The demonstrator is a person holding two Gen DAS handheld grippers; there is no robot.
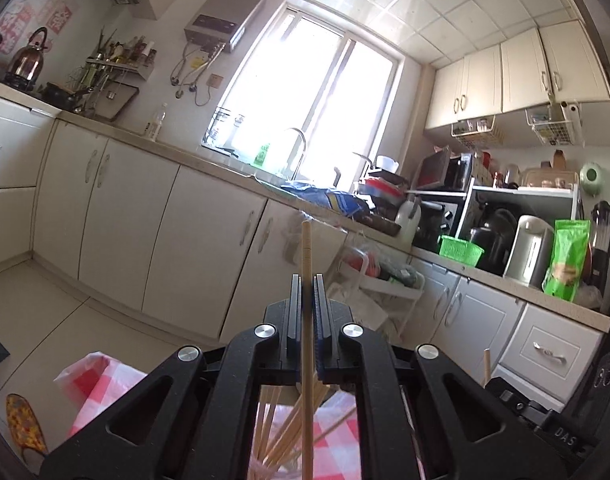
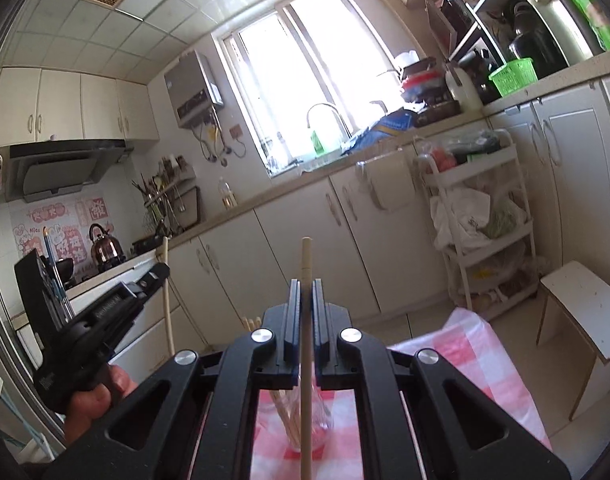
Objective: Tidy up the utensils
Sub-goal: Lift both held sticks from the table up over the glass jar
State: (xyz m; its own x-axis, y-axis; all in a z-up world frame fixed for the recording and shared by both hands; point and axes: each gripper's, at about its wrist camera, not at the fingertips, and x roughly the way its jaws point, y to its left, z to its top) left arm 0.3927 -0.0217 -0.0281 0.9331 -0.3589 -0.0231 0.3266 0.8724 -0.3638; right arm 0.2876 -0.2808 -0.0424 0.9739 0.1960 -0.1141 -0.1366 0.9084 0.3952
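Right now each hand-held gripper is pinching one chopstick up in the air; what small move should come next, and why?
Probably lower the left hand-held gripper so its chopstick drops into the clear cup below, which already holds other chopsticks. Both grippers are shut on single sticks above the checked cloth.

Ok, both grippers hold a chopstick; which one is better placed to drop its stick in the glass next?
Right, probably. The right gripper is shut on its chopstick, which lines up over the glass. The left gripper sees the glass only at the frame's edge.
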